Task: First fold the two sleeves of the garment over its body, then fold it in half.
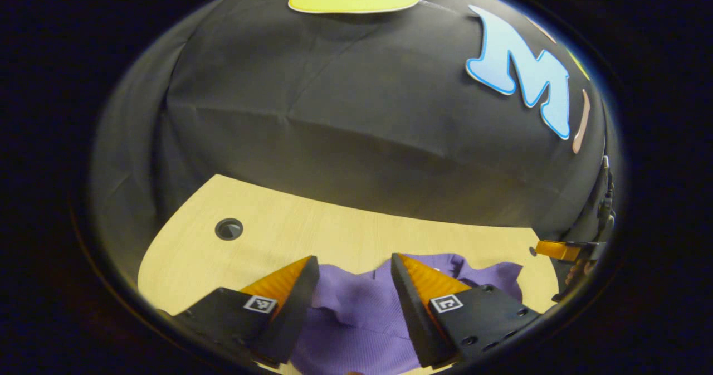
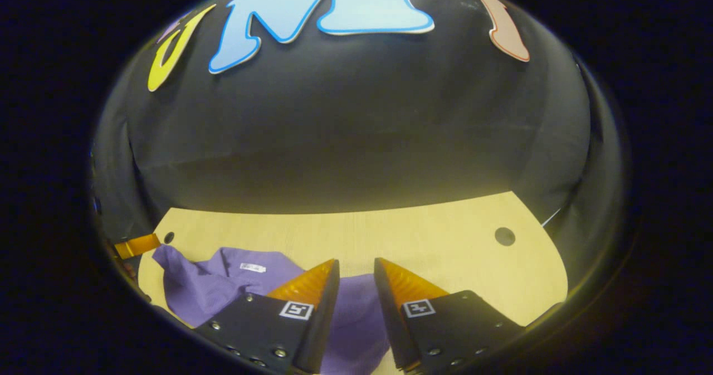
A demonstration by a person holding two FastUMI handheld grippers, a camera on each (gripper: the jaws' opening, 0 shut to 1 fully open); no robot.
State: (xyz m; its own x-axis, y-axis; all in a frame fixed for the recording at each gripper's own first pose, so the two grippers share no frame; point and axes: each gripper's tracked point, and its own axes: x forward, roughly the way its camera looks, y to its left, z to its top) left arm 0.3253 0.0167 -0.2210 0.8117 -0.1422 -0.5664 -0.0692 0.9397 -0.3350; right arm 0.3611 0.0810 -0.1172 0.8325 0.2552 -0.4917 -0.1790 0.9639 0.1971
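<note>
A purple shirt [image 1: 356, 313] lies rumpled on the light wooden table [image 1: 334, 230]. In the left gripper view my left gripper [image 1: 355, 259] hovers over the shirt, open, with purple cloth showing in the wide gap between its fingers. The right gripper's finger [image 1: 557, 249] pokes in at the far right edge. In the right gripper view the shirt [image 2: 211, 286] spreads to the left with its collar and a white neck label [image 2: 252, 267] showing. My right gripper [image 2: 356, 262] is above the shirt's right part, open with a narrower gap. The left gripper's finger [image 2: 136, 246] shows at the far left.
The table [image 2: 434, 235] ends against the black cloth wall [image 2: 356, 141] behind. A round cable hole [image 1: 228, 229] sits in the table's left back corner, another cable hole [image 2: 504, 235] in the right back corner. Bare tabletop stretches beyond the shirt.
</note>
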